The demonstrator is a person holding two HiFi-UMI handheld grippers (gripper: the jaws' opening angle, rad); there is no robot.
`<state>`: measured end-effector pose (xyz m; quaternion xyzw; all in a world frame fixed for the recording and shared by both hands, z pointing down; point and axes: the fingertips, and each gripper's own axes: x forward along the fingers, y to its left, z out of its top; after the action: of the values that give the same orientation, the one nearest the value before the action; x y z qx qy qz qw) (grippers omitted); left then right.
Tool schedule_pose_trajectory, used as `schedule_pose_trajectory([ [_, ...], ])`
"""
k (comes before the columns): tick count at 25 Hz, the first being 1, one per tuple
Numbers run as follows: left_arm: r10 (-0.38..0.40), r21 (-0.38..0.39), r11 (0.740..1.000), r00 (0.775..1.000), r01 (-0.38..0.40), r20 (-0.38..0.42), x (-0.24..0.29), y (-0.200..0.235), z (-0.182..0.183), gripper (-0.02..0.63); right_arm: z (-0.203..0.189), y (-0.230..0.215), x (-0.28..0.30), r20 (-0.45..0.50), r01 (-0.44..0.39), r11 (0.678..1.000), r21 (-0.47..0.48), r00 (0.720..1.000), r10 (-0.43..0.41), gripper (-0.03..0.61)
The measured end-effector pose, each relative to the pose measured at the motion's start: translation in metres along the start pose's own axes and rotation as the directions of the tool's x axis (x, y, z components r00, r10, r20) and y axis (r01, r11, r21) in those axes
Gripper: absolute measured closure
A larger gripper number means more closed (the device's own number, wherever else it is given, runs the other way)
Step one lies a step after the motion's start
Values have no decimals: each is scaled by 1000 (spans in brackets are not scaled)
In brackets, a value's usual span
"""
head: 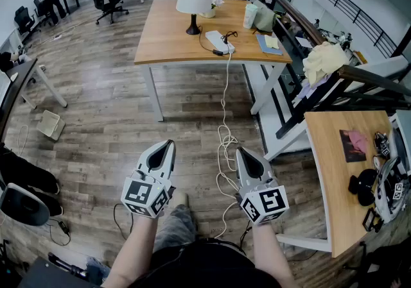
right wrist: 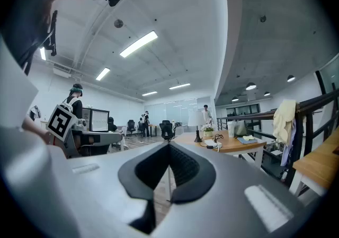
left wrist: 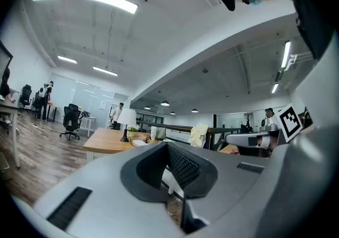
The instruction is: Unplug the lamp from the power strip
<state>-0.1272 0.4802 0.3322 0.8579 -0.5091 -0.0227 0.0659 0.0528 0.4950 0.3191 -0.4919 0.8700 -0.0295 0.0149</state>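
A lamp [head: 192, 3] with a white shade and black base stands on the wooden table [head: 166, 36] far ahead of me. Beside it lies a white power strip [head: 217, 39] with a black plug [head: 218, 52] at its near end. A white cord [head: 226, 101] hangs off the table edge and coils on the floor between my grippers. My left gripper [head: 170, 144] and right gripper [head: 239, 151] are held level, well short of the table, both shut and empty. The left gripper view shows the lamp [left wrist: 126, 120] small beyond the left gripper [left wrist: 168, 144]; the right gripper view shows the lamp [right wrist: 197, 123] beyond the right gripper [right wrist: 169, 144].
A cup [head: 250, 15], bag and blue notebook [head: 268, 44] sit on the table's right part. A dark railing [head: 302, 24] with a cloth [head: 324, 59] draped on it runs along the right. A second wooden desk [head: 331, 171] stands at the near right. A white box [head: 50, 124] lies on the floor at the left.
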Motion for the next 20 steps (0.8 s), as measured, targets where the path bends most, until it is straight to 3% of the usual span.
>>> schedule_pose_trajectory([
  [20,-78,2,997,997,78,-20,148,131,17,617,2,-53,173,12,81,996,34,997,-82,571],
])
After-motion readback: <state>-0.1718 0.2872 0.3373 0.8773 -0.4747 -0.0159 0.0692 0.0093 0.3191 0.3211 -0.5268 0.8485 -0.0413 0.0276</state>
